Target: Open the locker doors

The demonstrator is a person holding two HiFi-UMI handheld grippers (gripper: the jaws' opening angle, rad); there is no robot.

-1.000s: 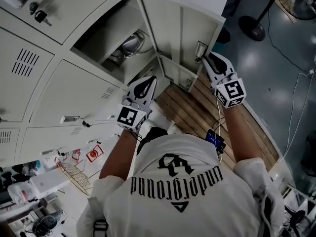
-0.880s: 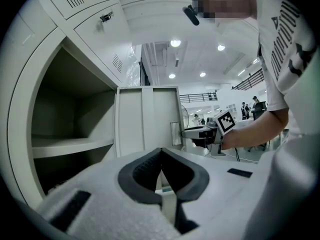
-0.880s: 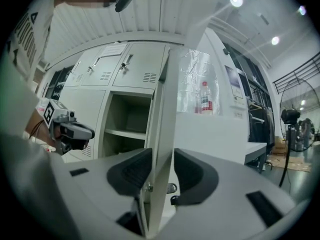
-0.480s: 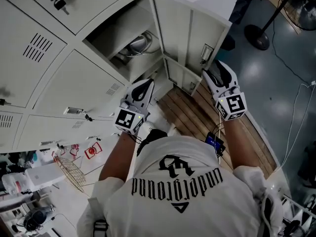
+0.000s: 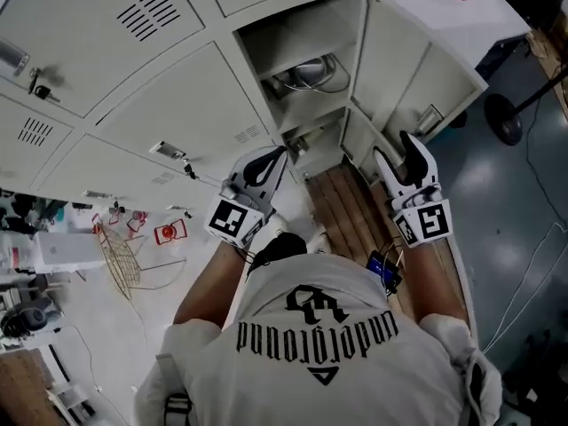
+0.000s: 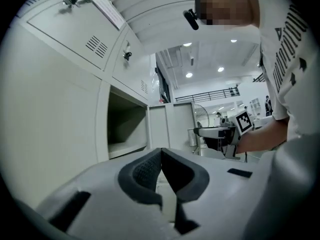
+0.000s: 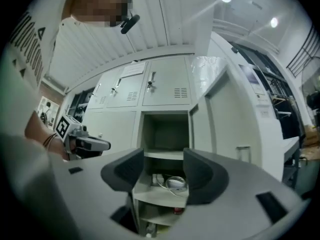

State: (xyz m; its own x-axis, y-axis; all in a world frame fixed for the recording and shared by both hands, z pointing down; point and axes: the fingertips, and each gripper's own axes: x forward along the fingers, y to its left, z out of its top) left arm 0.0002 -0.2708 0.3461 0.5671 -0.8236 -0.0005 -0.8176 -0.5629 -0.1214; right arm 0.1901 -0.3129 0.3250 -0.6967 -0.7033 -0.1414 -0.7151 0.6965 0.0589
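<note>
A column of cream lockers stands open. Its tall upper door (image 5: 417,60) and small lower door (image 5: 359,140) are swung out to the right. In the right gripper view the top compartment (image 7: 165,131) is empty and the one below holds a cable and a round white object (image 7: 175,182). My right gripper (image 5: 395,146) (image 7: 162,159) hovers apart from the upper door's handle (image 5: 432,118). Its jaws have just been opening and stand open, with nothing between them. My left gripper (image 5: 277,152) (image 6: 161,151) is shut and empty, in front of the closed doors (image 5: 177,105).
A wooden pallet (image 5: 342,207) lies on the floor below the open lockers. A wire rack (image 5: 115,256) and a red item (image 5: 169,232) lie at the left. A fan base (image 5: 506,118) stands at the right. Keys hang in a closed door's lock (image 5: 40,82).
My right gripper has come off the upper door's handle, drawn back and opened. My left gripper has drawn back too. The open door has swung wider.
</note>
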